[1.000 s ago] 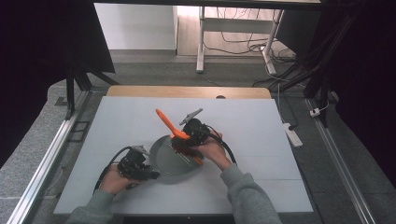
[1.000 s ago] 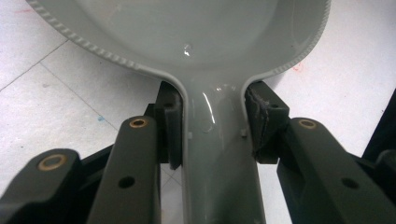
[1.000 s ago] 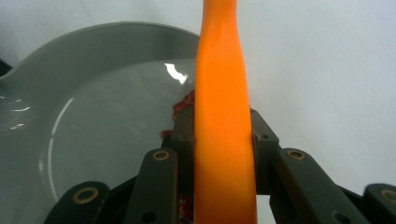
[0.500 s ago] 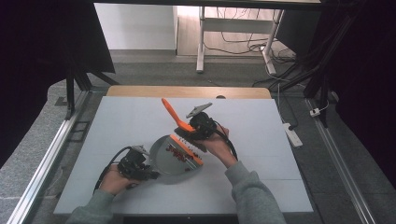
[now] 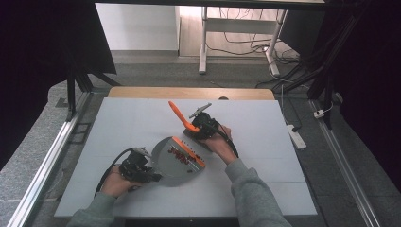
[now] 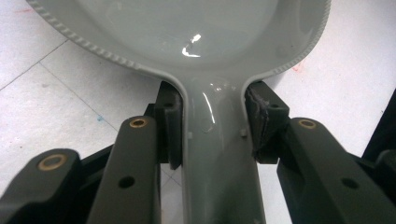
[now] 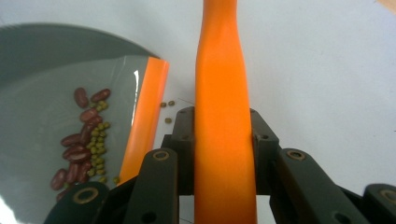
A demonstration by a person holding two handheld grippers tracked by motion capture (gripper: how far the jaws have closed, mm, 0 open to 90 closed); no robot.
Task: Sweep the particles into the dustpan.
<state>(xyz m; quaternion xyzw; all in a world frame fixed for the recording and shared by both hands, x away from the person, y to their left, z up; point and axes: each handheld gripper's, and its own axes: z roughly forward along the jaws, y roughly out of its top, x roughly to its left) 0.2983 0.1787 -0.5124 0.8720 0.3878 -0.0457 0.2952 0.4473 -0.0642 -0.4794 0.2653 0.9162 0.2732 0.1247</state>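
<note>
A grey dustpan (image 5: 171,166) with an orange front lip (image 5: 189,151) lies on the white table (image 5: 269,156). Red and green beans (image 5: 181,155) sit inside it behind the lip. My left gripper (image 5: 150,173) is shut on the dustpan's handle (image 6: 217,158), with its pads (image 6: 170,126) pressed on both sides, just below the pan's bowl (image 6: 187,28). My right gripper (image 5: 195,128) is shut on an orange brush handle (image 5: 178,114) beyond the lip. In the right gripper view that handle (image 7: 222,93) rises between the jaws, with the beans (image 7: 86,135) in the pan at left.
A few loose green beans (image 7: 167,105) lie on the table just outside the orange lip (image 7: 147,116). The table's far edge is a wooden strip (image 5: 189,92). A power strip (image 5: 295,135) lies on the floor to the right.
My right gripper has carried the orange handle away from the dustpan's lip, toward the far right. The left gripper and the dustpan have stayed put.
</note>
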